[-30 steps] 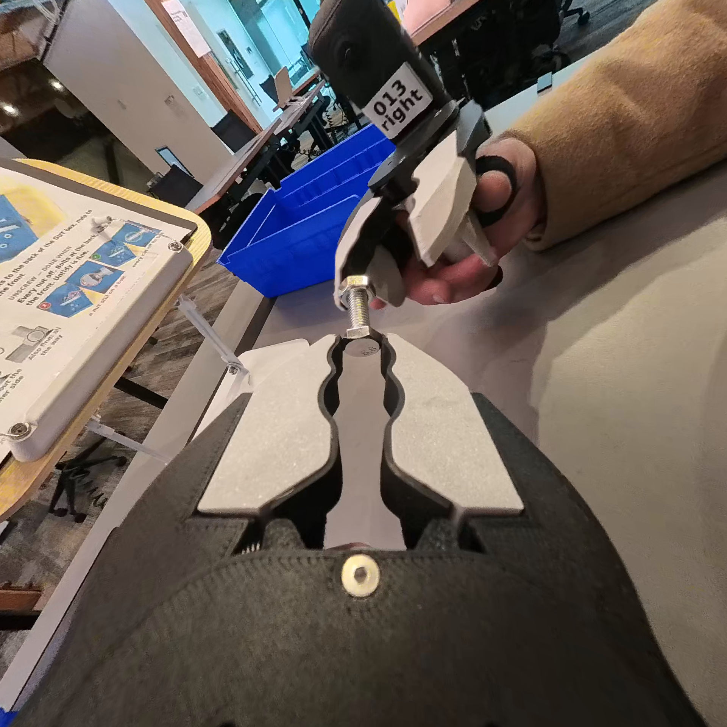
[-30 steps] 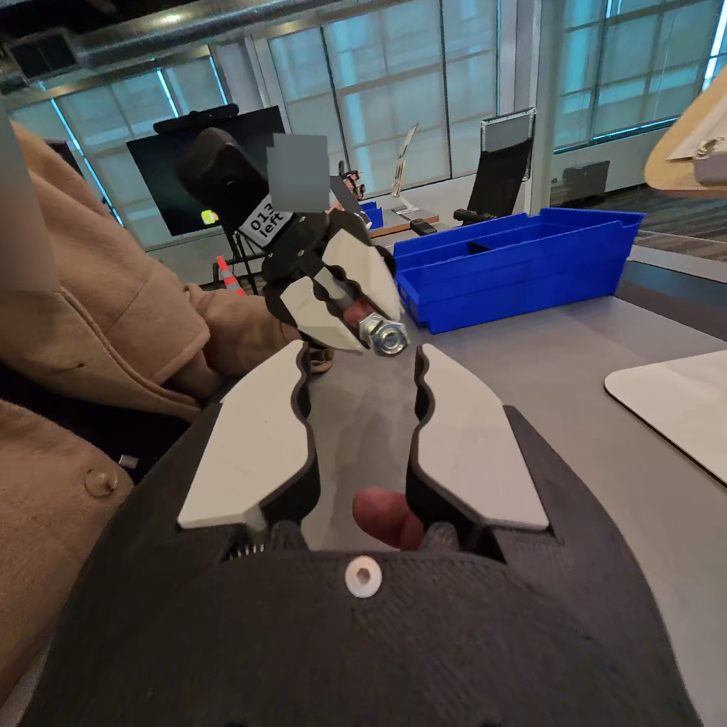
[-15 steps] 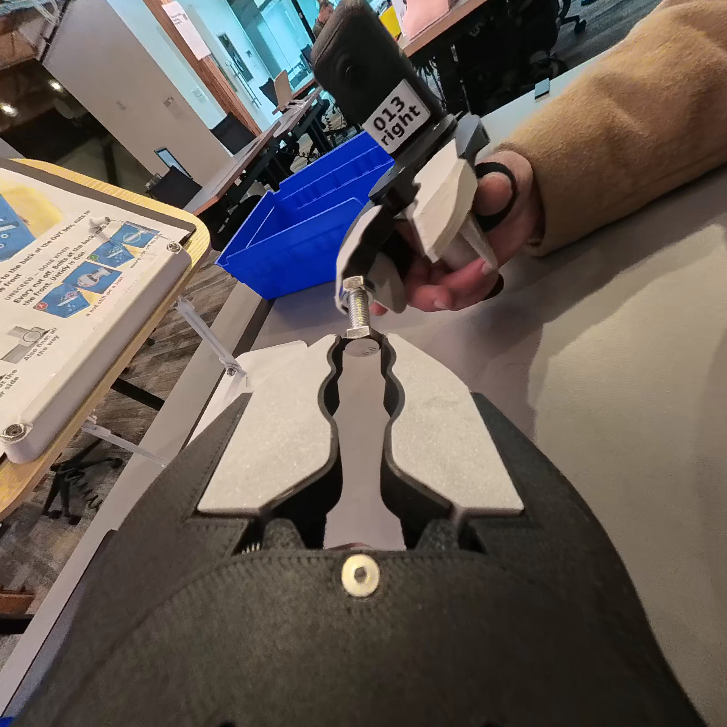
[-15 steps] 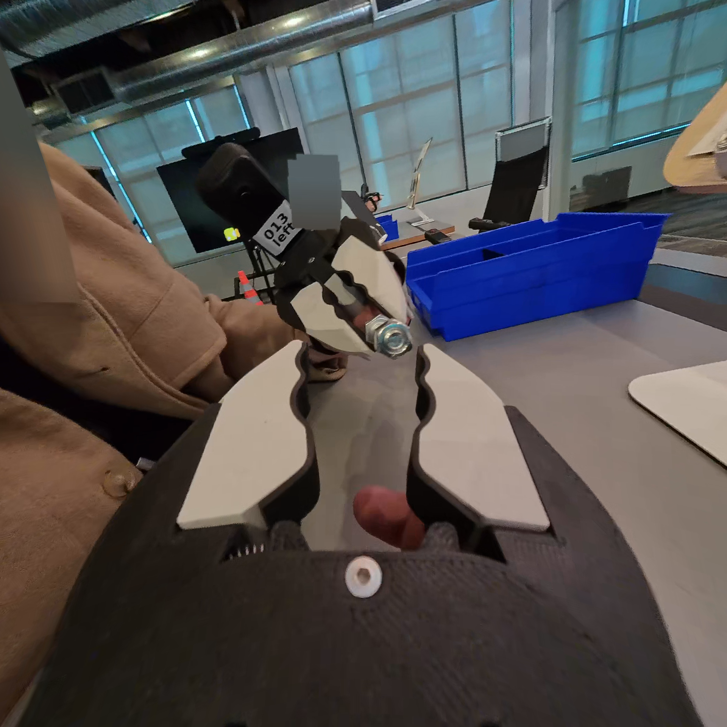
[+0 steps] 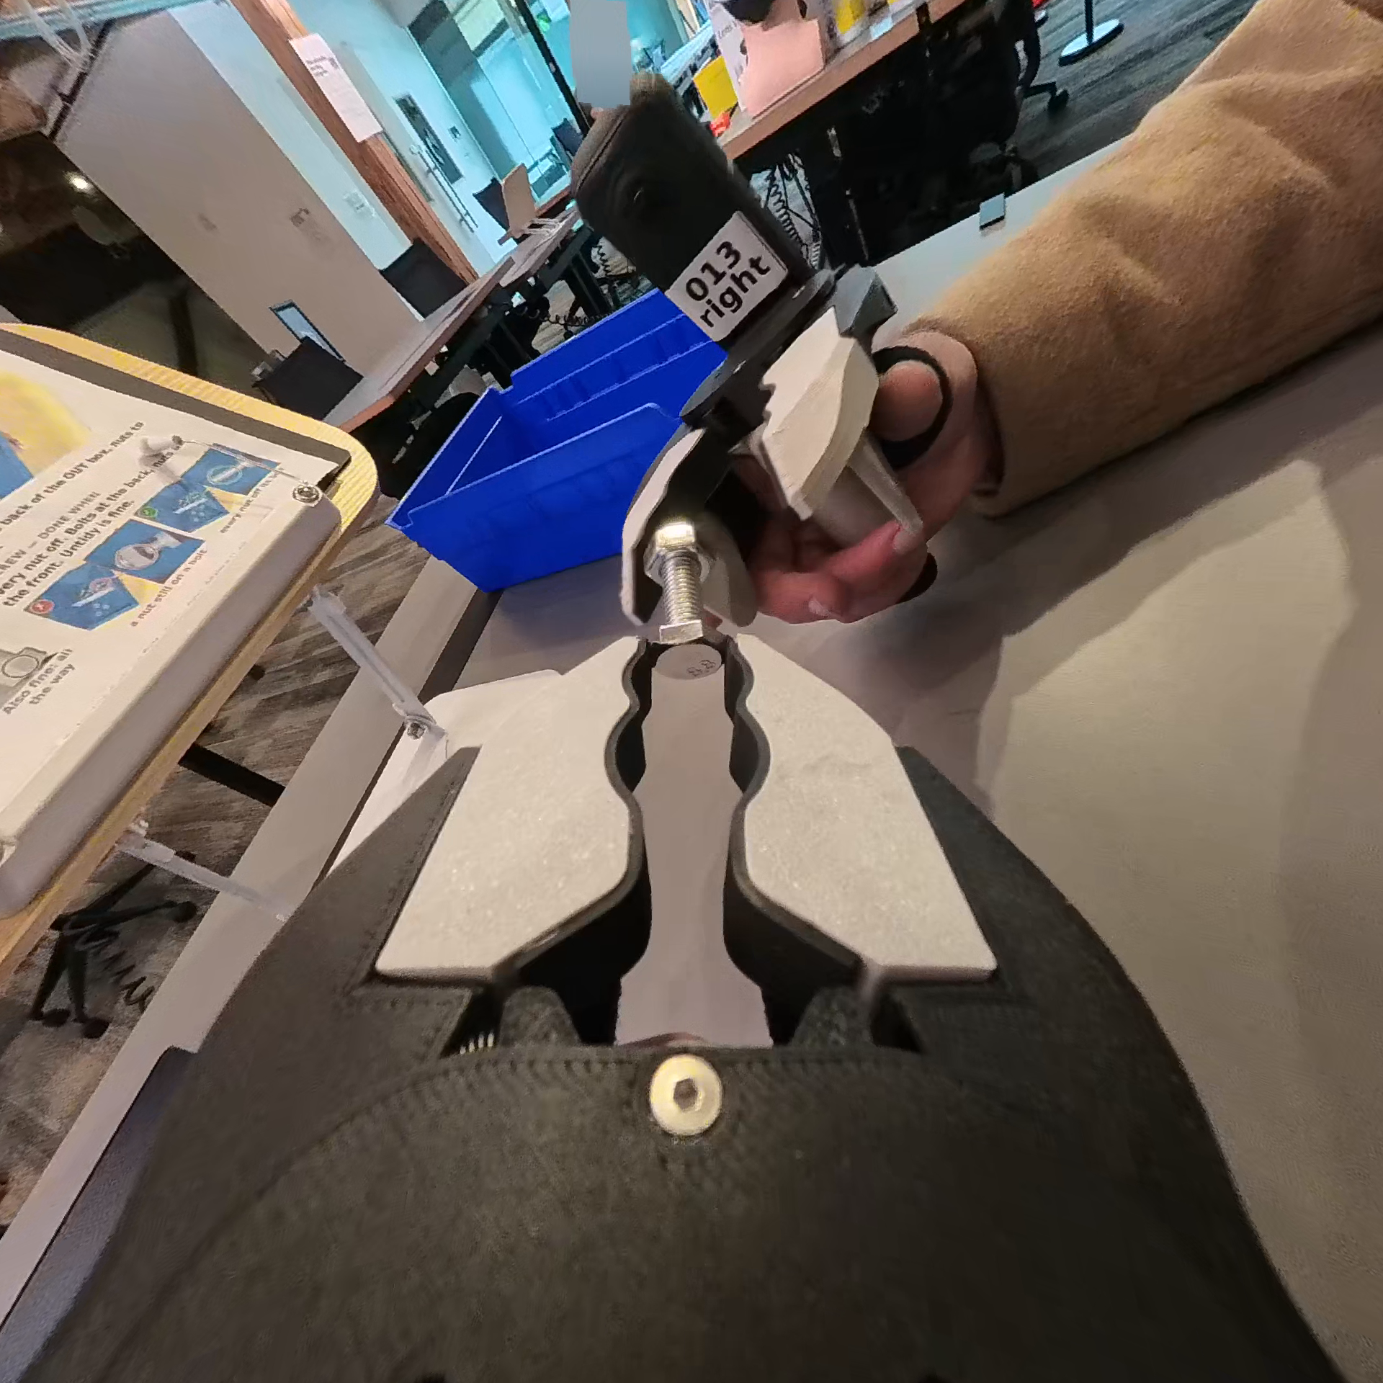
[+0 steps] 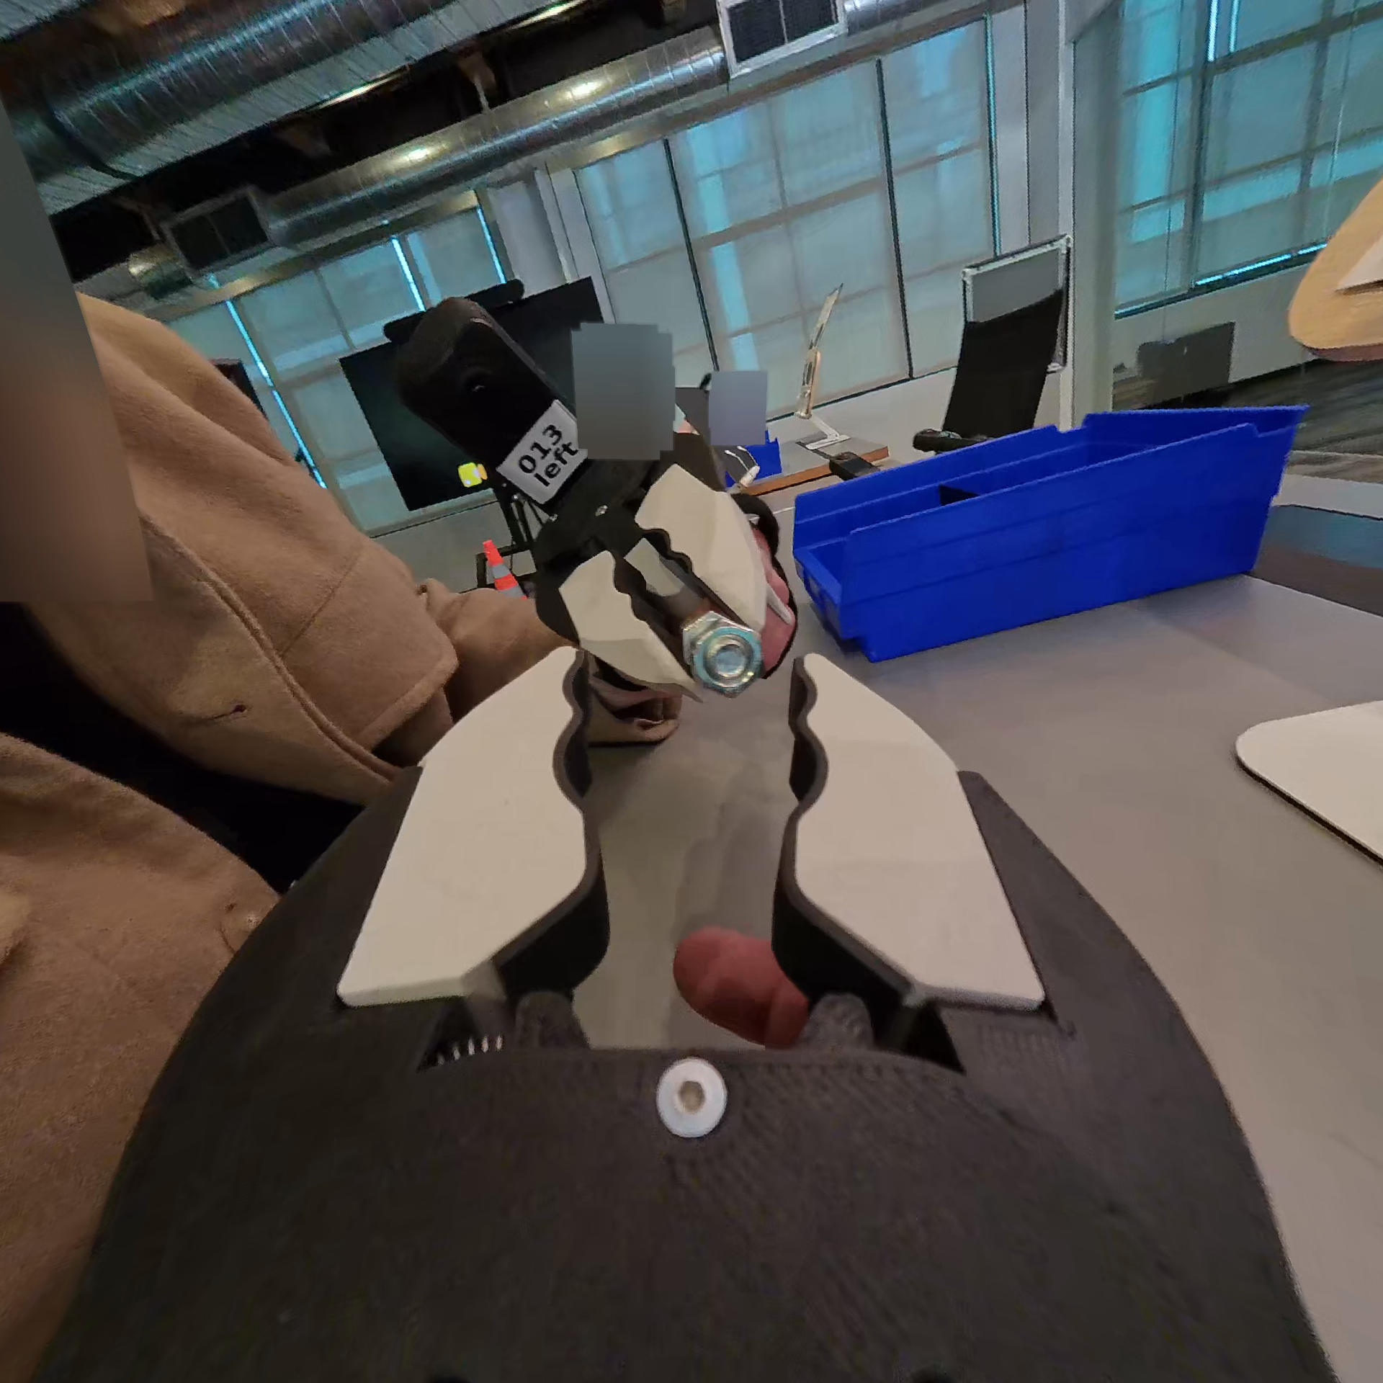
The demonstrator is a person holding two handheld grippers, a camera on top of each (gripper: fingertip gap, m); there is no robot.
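Above the grey table (image 5: 1122, 748), the left gripper (image 5: 687, 658) pinches the head of a silver bolt (image 5: 677, 591) between its 2 fingertips, the threaded shaft pointing away from it. A hex nut (image 6: 722, 658) sits on the far end of the thread. The right gripper (image 6: 687, 677) faces it head-on with its jaws spread, 1 white finger on each side of the nut; the right wrist view shows a gap on both sides. A hand (image 5: 846, 569) in a tan sleeve (image 5: 1160, 262) grips the right gripper's handle. A blue bin (image 5: 539, 479) stands on the far part of the table. A white mat (image 6: 1317, 771) lies near it, and a printed board (image 5: 150, 584) tilts at the left.
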